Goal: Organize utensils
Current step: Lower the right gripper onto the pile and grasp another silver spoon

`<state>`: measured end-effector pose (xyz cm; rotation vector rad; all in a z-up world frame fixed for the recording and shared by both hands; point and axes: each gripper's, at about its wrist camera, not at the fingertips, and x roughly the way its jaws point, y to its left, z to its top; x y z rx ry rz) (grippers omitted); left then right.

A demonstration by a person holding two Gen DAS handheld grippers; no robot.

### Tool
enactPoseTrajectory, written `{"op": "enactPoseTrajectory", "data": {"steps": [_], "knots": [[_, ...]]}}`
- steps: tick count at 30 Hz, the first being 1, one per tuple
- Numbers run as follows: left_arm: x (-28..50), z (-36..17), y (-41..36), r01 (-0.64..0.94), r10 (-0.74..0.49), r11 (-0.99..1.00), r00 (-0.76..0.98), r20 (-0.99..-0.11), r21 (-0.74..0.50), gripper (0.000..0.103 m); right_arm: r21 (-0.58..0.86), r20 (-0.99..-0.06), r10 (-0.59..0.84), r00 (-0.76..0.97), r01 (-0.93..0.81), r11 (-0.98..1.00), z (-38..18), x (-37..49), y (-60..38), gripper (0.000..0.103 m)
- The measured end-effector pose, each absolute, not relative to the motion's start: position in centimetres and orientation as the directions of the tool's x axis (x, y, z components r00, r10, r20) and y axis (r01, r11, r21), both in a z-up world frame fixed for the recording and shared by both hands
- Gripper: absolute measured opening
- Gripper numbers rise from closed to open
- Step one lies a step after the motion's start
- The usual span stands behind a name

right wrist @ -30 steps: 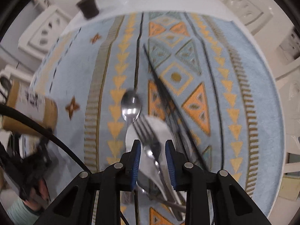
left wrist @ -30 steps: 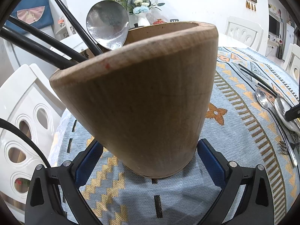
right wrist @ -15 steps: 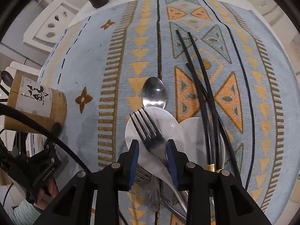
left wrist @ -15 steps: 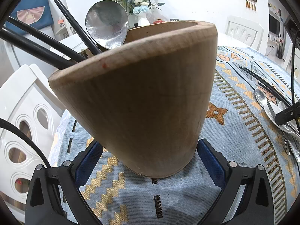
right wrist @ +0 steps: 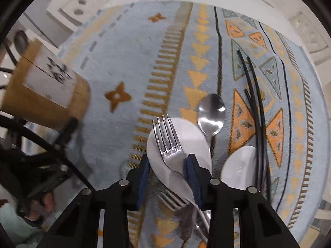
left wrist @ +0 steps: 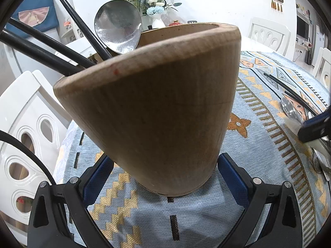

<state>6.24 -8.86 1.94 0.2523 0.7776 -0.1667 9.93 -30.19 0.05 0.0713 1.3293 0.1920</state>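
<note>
Steel fork (right wrist: pixel 168 146), tines toward twelve o'clock, sits between the blue pads of the right claw (right wrist: pixel 168 172), whose jaws have just been closing; whether the pads press it I cannot tell. Under it lies a white ceramic spoon (right wrist: pixel 194 142); a metal spoon (right wrist: pixel 211 113) is at one o'clock, black chopsticks (right wrist: pixel 255 103) at two o'clock. At nine o'clock on the patterned surface (right wrist: pixel 128 66), the left claw (left wrist: pixel 165 177) clamps the tilted wooden holder (left wrist: pixel 157 107).
</note>
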Motion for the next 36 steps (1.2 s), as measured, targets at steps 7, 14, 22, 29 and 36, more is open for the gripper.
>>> {"op": "enactPoseTrajectory", "data": {"steps": [7,14,22,29,36], "knots": [[6.2,1.8,-8.8,0.241,-0.056,0.957,0.700,-0.712,0.162,0.101,0.352,-0.903,0.362,0.232,-0.083,0.932,1.1,9.5,-31.0,0.014],[6.2,1.8,-8.9,0.241,-0.055,0.957,0.700,-0.712,0.162,0.101,0.454,-0.869,0.438,0.232,0.019,0.891,0.6,9.3,-33.5,0.012],[6.2,1.7,-8.6,0.241,-0.056,0.957,0.700,-0.712,0.161,0.101,0.266,-0.946,0.258,0.197,0.016,0.964,0.4,9.0,-34.9,0.017],[6.2,1.7,-8.7,0.240,-0.055,0.957,0.700,-0.712,0.162,0.101,0.293,-0.941,0.249,0.230,0.186,0.938,-0.9,10.9,-38.9,0.018],[6.2,1.7,-8.7,0.241,-0.055,0.957,0.700,-0.712,0.162,0.101,0.325,-0.932,0.273,0.240,0.211,0.922,-2.1,12.9,-39.2,0.052]]}}
